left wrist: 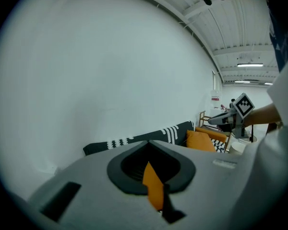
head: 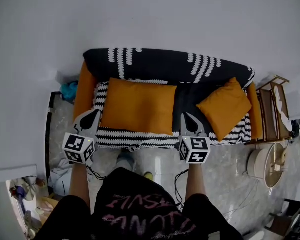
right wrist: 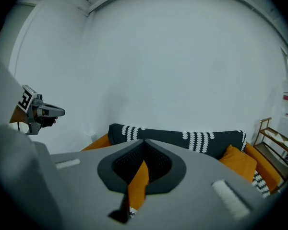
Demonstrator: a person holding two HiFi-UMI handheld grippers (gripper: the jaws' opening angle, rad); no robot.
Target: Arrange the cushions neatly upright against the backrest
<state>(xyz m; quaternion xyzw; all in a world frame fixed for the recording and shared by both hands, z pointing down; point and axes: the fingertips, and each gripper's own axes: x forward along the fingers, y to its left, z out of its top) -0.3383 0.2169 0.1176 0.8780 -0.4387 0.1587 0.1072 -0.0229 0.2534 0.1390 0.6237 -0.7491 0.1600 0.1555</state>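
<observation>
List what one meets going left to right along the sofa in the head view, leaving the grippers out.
orange sofa armrest → large orange rectangular cushion → smaller orange square cushion → second orange armrest → wooden slatted side rack

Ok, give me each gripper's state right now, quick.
Left gripper: closed, holding nothing.
Right gripper: closed, holding nothing.
</observation>
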